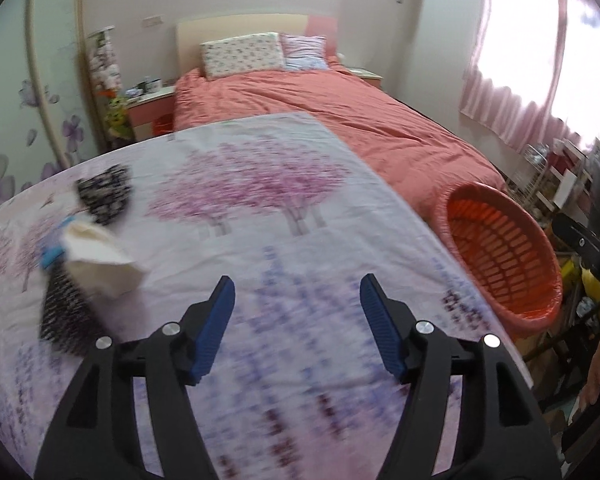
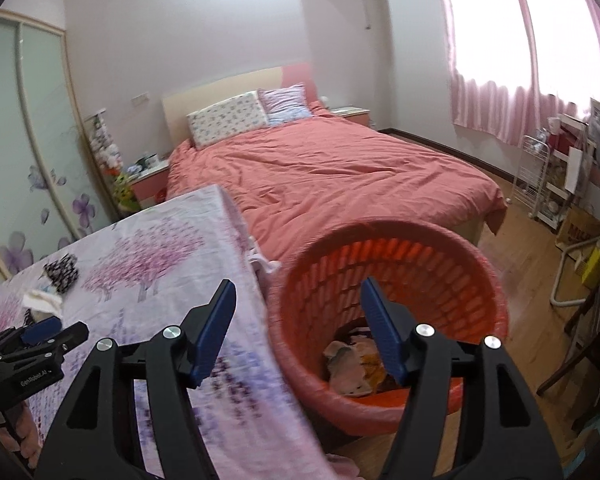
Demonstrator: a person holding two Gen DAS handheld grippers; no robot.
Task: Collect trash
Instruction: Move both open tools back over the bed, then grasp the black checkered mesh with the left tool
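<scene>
A table with a floral cloth (image 1: pixel 260 208) holds crumpled white paper (image 1: pixel 100 258), a blue scrap (image 1: pixel 52 256) and two black patterned pieces (image 1: pixel 106 194) (image 1: pixel 64 312) at its left. My left gripper (image 1: pixel 296 292) is open and empty above the cloth, right of the trash. An orange basket (image 2: pixel 400 256) stands beside the table's right edge, with crumpled trash (image 2: pixel 352 364) inside. My right gripper (image 2: pixel 298 294) is open and empty, over the basket's near rim. The left gripper (image 2: pixel 40 332) shows at the right wrist view's left, near the white paper (image 2: pixel 42 302).
A bed with a salmon cover (image 2: pixel 332 168) lies beyond the table. A nightstand (image 2: pixel 148 178) and sliding wardrobe doors (image 2: pixel 24 140) stand at left. A wire rack (image 2: pixel 540 176), boxes and clutter stand at right under pink curtains (image 2: pixel 520 60). The floor is wood (image 2: pixel 528 276).
</scene>
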